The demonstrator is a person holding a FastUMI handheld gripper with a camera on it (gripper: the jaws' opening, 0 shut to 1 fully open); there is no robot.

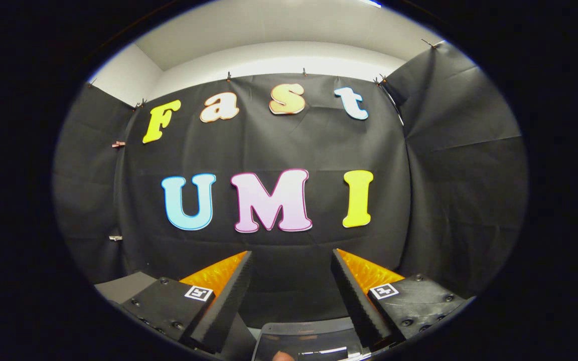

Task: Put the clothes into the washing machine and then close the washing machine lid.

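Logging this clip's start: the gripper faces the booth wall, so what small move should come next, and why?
Probably tilt the gripper downward. Its fingers are spread apart with nothing between them, aimed at the black cloth wall, with no clothes ahead to grasp.

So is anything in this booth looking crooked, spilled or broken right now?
Nothing stands out. The gripper is open with nothing between its fingers, facing the black cloth wall, which hangs a little creased from its clips. A clear lid-like panel sits low between the fingers.
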